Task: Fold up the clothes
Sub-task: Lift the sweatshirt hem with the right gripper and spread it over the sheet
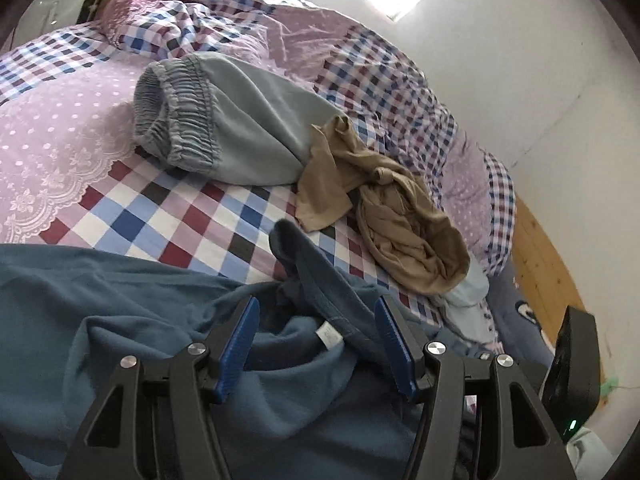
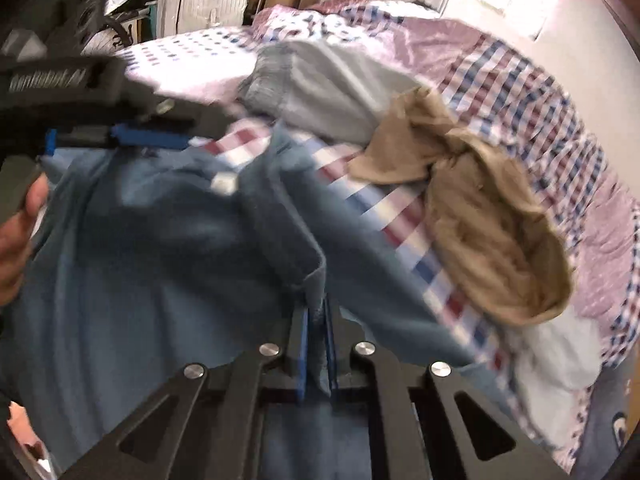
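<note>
My right gripper (image 2: 316, 312) is pinched down on the ribbed edge of the blue fleece top (image 2: 160, 260), most likely its collar or hem, and the cloth rises in a ridge from between the blue pads. My left gripper (image 1: 316, 312) stands wide open over the same garment, pads on either side of the fold that carries the white label (image 1: 330, 336), closed on nothing yet. The top lies crumpled at the near edge of the checked bedsheet (image 1: 192, 216), with the tan garment (image 1: 400, 232) just beyond it and the grey elastic-waist trousers (image 1: 224, 120) further up the bed, touching the tan one.

The step in hand, as I judge it, is getting a second hold so I can shake the top flat. To do that well I should close the left pads on a single layer of the same edge, well along from the right grip, not on the bunched fold by the label. Then I lift both together and draw apart until the cloth hangs straight, keeping it off the tan garment.
</note>
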Tool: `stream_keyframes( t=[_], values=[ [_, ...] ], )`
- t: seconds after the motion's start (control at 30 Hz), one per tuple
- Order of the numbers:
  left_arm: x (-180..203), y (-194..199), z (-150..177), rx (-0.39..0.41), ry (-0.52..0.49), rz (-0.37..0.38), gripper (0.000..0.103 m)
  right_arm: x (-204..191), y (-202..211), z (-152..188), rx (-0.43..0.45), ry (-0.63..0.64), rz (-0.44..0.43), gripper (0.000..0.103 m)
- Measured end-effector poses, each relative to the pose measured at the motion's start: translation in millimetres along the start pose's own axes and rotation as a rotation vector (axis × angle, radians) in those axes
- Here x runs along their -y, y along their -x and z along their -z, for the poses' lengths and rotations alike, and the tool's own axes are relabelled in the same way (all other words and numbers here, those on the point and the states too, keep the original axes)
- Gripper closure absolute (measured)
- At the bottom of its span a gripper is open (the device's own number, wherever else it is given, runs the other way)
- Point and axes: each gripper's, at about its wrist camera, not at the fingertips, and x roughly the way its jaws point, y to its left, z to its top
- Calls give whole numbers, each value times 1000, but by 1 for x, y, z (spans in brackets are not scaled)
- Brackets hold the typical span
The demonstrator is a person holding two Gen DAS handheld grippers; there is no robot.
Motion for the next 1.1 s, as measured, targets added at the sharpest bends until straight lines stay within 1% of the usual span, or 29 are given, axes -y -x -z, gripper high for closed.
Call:
stream_keyframes(
  t=[0.17,0.3,0.43,0.53,0.6,0.67,0.73,0.8,0.83,0.87,0.9,0.93,0.97,1.0,1.03,1.07,1.1],
  values=[
    [-2,12,-5,43,-12,4,39,55,8,-26,22,-15,140,98],
    [-5,12,-8,34,1,29,39,108,3,-59,7,5,261,98],
    [-5,15,-10,46,-11,27,39,169,-4,-98,-31,25,407,98],
    [-8,17,-13,62,8,46,39,215,-7,-125,-49,2,510,98],
    [-9,20,-14,82,8,50,39,239,-6,-137,-49,-28,582,98],
    [-9,23,-16,92,6,49,39,255,-7,-146,-38,-56,657,98],
    [-10,23,-16,89,5,50,39,267,-11,-147,-38,-87,742,98],
    [-12,21,-17,77,1,47,39,284,-28,-140,-101,-142,720,97],
    [-12,18,-17,61,-3,34,39,289,-40,-134,-151,-151,690,96],
    [-12,16,-16,49,-7,22,40,292,-54,-126,-205,-168,656,92],
    [-12,14,-16,39,-10,17,39,291,-62,-120,-228,-182,622,90],
    [-12,12,-16,28,-12,11,39,289,-66,-116,-238,-185,603,85],
    [-12,11,-15,24,-13,7,39,285,-69,-112,-249,-183,607,74],
    [-11,11,-15,22,-14,7,39,280,-68,-109,-241,-183,610,67],
    [-10,11,-14,21,-15,6,39,275,-62,-107,-220,-187,601,52],
    [-10,11,-14,20,-18,8,39,270,-57,-106,-199,-191,592,40],
    [-9,11,-14,17,-21,6,39,265,-51,-104,-178,-195,582,37]
  ],
)
